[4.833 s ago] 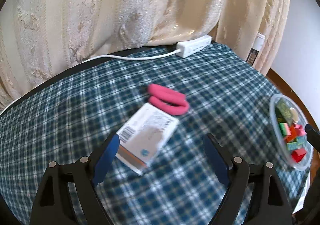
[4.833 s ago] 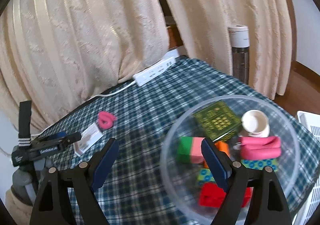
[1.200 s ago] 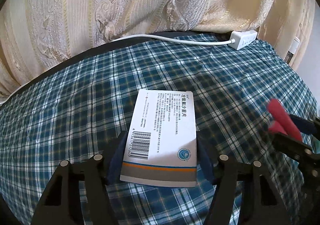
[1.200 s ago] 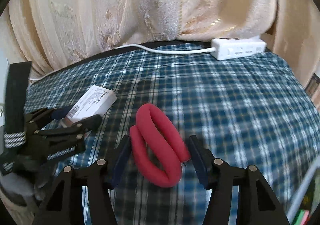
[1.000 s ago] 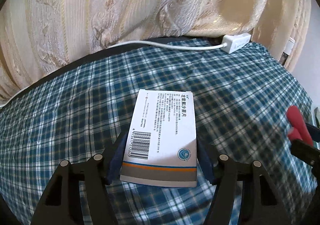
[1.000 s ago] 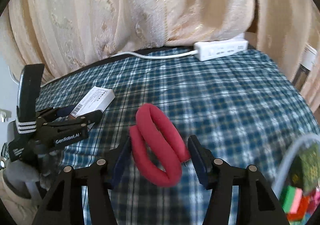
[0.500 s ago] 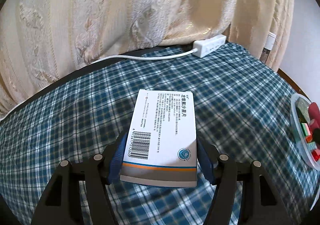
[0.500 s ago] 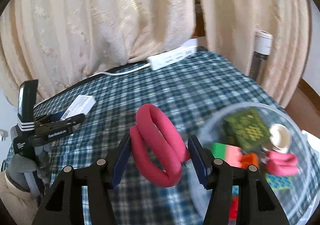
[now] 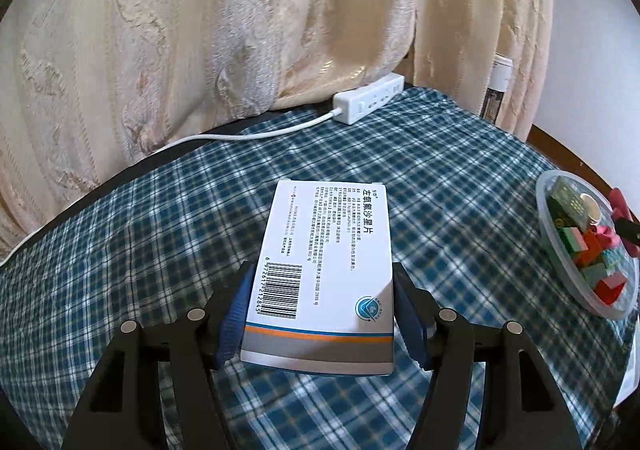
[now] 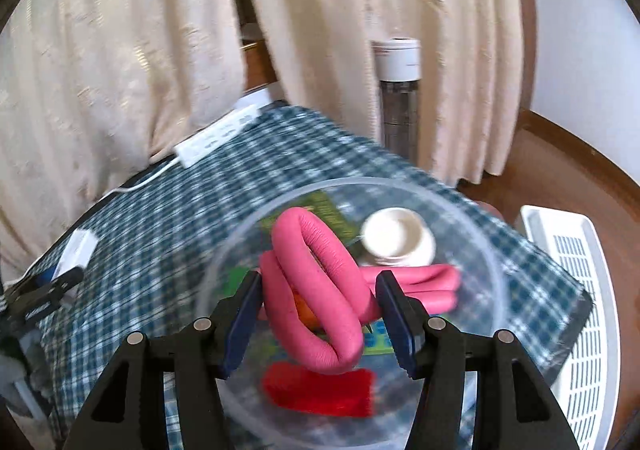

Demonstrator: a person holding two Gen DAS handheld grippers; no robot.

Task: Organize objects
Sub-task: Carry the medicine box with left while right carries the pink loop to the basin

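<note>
The right gripper [image 10: 318, 314] was clamped on the pink foam loop [image 10: 316, 290], which hung between its fingers directly over the clear bowl [image 10: 496, 282]. Below and beyond the tips lay a white cap [image 10: 398, 236], another pink loop [image 10: 416, 284] and a red block [image 10: 320, 394].

The left gripper [image 9: 320, 314] was clamped on the white medicine box [image 9: 326, 270], held flat above the plaid cloth [image 9: 120, 270], with the bowl [image 9: 560, 270] well off to its right.

I judged the step in hand to be dropping the loop in. To do it well, the tips should come lower toward the bowl's middle before parting, since a springy loop let go high could bounce off the rim. The box would best wait until the right side was clear of the bowl.
</note>
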